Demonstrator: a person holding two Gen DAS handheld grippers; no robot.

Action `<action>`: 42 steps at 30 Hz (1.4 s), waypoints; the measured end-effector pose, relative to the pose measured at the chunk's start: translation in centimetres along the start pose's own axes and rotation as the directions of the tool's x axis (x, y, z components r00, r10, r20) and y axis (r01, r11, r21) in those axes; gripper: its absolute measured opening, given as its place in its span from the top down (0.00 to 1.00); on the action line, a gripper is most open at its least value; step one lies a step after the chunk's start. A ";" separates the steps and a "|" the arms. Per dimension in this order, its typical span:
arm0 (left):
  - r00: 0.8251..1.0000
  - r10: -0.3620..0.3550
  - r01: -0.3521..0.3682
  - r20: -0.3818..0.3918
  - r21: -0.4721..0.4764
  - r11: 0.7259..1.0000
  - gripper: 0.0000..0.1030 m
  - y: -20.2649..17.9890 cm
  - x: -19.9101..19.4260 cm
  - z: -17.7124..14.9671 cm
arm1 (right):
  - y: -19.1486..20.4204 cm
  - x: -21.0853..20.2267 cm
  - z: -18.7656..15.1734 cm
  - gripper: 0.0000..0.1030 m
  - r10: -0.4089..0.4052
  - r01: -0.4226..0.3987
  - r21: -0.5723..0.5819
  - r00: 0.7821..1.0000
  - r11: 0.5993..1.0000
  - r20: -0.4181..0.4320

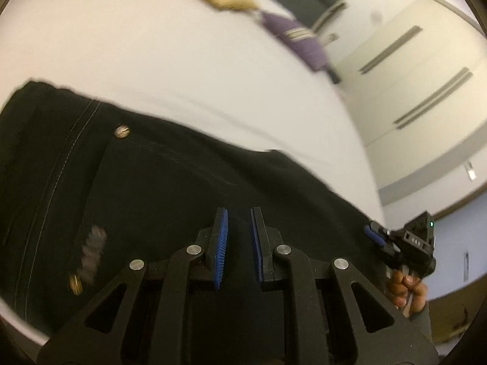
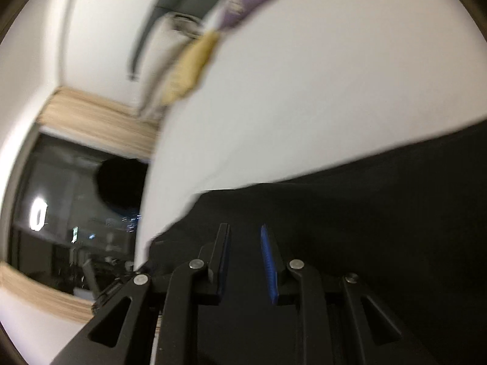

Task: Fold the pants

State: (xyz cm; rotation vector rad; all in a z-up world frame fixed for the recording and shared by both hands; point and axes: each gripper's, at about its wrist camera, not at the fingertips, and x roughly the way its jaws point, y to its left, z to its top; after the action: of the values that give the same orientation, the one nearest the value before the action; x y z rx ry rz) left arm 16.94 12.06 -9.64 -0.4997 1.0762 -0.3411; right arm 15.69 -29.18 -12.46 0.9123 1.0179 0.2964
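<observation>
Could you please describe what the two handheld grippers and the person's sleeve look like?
Both the left gripper and right gripper are matte black linkages with silver pivot pins and ribbed blue pads lining the jaws. The hand on the right gripper has a grey sleeve.

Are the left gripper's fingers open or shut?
Open: the left gripper shows a clear gap between its blue fingers, with nothing pinched, above the black pants.

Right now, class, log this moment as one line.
left gripper: open, empty | right gripper: open, empty | black pants: flat on white bed
</observation>
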 end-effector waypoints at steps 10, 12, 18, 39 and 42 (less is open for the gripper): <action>0.996 0.014 -0.003 0.088 -0.115 0.993 0.86 6.9 -2.8 -1.4 | -9.9 -10.0 0.2 0.97 -0.158 0.083 0.272 0.951 0.959 0.267; 0.991 0.021 -0.012 0.132 -0.071 0.997 0.86 6.2 -4.4 -1.2 | -7.5 -10.8 0.1 0.91 -0.208 0.151 0.215 0.939 0.965 0.275; 0.973 0.120 -0.125 0.196 0.014 0.992 0.86 5.7 -5.2 1.7 | 6.3 -0.6 0.6 0.66 0.088 -0.082 -0.115 0.995 0.990 0.049; 0.933 0.315 -0.335 0.174 0.095 0.937 0.86 6.2 -3.1 -0.9 | 6.9 4.8 1.5 0.72 -0.035 0.036 -0.174 0.999 0.984 0.009; 0.915 0.358 -0.383 0.187 0.120 0.916 0.86 4.6 -2.9 -2.3 | 7.3 2.0 -0.4 0.47 0.019 -0.012 -0.210 0.999 0.978 0.034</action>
State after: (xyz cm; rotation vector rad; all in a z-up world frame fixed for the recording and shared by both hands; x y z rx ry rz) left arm 13.70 16.85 -10.89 -0.1719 0.9537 -0.0438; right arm 17.78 -23.33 -8.14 0.7321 0.9278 0.3916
